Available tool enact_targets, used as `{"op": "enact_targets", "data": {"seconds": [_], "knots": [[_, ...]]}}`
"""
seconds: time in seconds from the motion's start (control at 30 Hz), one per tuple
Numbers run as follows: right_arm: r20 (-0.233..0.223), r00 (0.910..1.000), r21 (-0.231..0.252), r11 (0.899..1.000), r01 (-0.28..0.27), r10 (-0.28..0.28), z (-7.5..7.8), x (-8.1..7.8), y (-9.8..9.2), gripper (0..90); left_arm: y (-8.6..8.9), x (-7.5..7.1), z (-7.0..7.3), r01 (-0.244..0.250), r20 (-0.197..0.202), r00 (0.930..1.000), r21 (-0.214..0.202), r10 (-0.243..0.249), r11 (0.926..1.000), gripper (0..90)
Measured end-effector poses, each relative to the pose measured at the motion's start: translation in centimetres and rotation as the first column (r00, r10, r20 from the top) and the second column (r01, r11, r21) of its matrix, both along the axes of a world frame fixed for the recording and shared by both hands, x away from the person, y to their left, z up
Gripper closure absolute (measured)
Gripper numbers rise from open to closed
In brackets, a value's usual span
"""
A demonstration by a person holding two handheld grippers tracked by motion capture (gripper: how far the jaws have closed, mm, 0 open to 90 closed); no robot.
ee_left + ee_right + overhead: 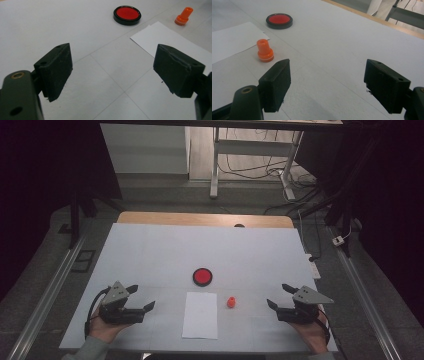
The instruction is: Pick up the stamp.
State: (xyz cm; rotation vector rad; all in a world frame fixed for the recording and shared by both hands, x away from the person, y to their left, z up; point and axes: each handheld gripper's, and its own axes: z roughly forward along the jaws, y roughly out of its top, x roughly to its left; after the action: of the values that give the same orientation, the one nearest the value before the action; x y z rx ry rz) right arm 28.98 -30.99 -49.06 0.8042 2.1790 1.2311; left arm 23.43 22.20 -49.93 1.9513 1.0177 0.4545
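The left gripper (142, 297) rests low over the white table (150, 250), well to the left of the sheet of white paper (200, 315), which serves as the landmark here. Its jaws stand wide apart with nothing between them; in the left gripper view only bare table surface lies in the gap, and the paper's corner (160, 35) shows beyond the right-hand jaw.

The paper lies flat near the table's front edge, midway between the two grippers. Just beyond its far edge sits a round black dish with a red centre (202, 276), apart from the sheet. Just to the right of the paper's far right corner stands a small orange stamp (231, 302), upright, close to the sheet but not on it.

The right gripper (279, 296) sits well to the right of the paper, past the stamp, its jaws likewise spread wide and empty. In the right gripper view the stamp (264, 50) stands beyond the left-hand jaw, untouched.
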Motion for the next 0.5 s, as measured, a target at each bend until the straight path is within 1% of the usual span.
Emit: {"op": "enact_targets", "data": {"seconds": [0.07,0.2,0.27,0.3,0.37,0.47,0.5], "knots": [[-0.005,1.0000,0.008,1.000,-0.001,0.001,-0.09,0.14,-0.05,21.5,-0.03,-0.04,-0.06,0.002,0.000,1.0000,0.005,-0.002,1.0000,16.0],[-0.017,0.9998,-0.006,1.000,0.014,-0.014,-0.32,0.32,-0.16,22.5,-0.14,-0.11,-0.01,-0.005,-0.006,1.0000,0.012,0.005,0.9999,15.6],[-0.021,0.9996,-0.003,1.000,0.017,-0.017,-0.45,0.46,-0.13,22.7,-0.14,-0.14,0.01,-0.004,-0.005,1.0000,0.013,0.004,0.9999,15.6],[-0.026,0.9994,-0.011,1.000,0.023,-0.023,-0.46,0.46,-0.11,22.9,-0.10,-0.11,0.00,-0.005,-0.007,1.0000,0.012,0.005,0.9999,15.7],[-0.029,0.9995,-0.012,1.000,0.014,-0.014,-0.58,0.49,-0.03,23.1,-0.08,-0.07,-0.11,-0.007,-0.012,0.9999,0.012,0.007,0.9999,15.7],[-0.033,0.9993,-0.026,1.000,0.014,-0.014,-0.65,0.43,0.06,23.5,-0.11,-0.02,-0.18,-0.005,-0.015,0.9999,0.015,0.005,0.9999,16.0],[-0.034,0.9994,-0.022,1.000,0.011,-0.012,-0.67,0.43,0.09,23.6,-0.12,-0.02,-0.17,-0.004,-0.016,0.9999,0.016,0.004,0.9999,16.2]]}}
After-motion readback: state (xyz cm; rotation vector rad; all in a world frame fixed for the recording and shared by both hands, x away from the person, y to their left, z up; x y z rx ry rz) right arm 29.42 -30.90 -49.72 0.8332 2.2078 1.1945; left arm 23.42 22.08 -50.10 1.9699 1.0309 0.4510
